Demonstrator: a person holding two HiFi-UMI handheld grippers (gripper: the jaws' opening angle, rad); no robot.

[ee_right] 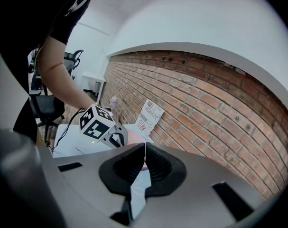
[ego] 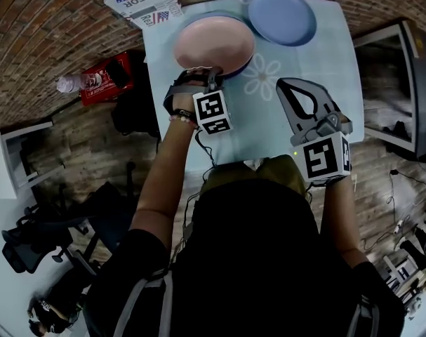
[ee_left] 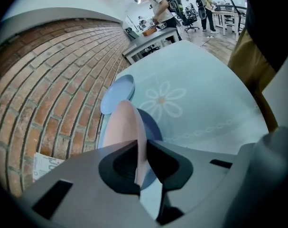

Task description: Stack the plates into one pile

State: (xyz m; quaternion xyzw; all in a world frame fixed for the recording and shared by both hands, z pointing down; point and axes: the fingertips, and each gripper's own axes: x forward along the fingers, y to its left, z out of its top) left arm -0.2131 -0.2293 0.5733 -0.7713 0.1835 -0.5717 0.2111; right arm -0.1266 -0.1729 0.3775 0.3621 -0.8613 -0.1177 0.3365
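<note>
A pink plate (ego: 214, 42) lies on a dark blue plate (ego: 245, 66) at the far left part of the pale blue table (ego: 325, 55). My left gripper (ego: 202, 71) is shut on the pink plate's near rim. In the left gripper view that pink plate (ee_left: 122, 127) runs edge-on between the jaws of the left gripper (ee_left: 143, 147), with the dark blue plate (ee_left: 152, 123) under it. A light blue plate (ego: 283, 15) sits alone at the table's far side, and it shows again as the light blue plate (ee_left: 117, 93). My right gripper (ego: 288, 84) hovers over the flower print, shut and holding nothing.
A printed paper (ego: 144, 0) leans by the brick wall past the table's far left corner. A red pack (ego: 104, 76) and a bottle (ego: 69, 83) lie left of the table. Office chairs (ego: 30, 241) stand at lower left. A dark cabinet (ego: 398, 83) flanks the table's right edge.
</note>
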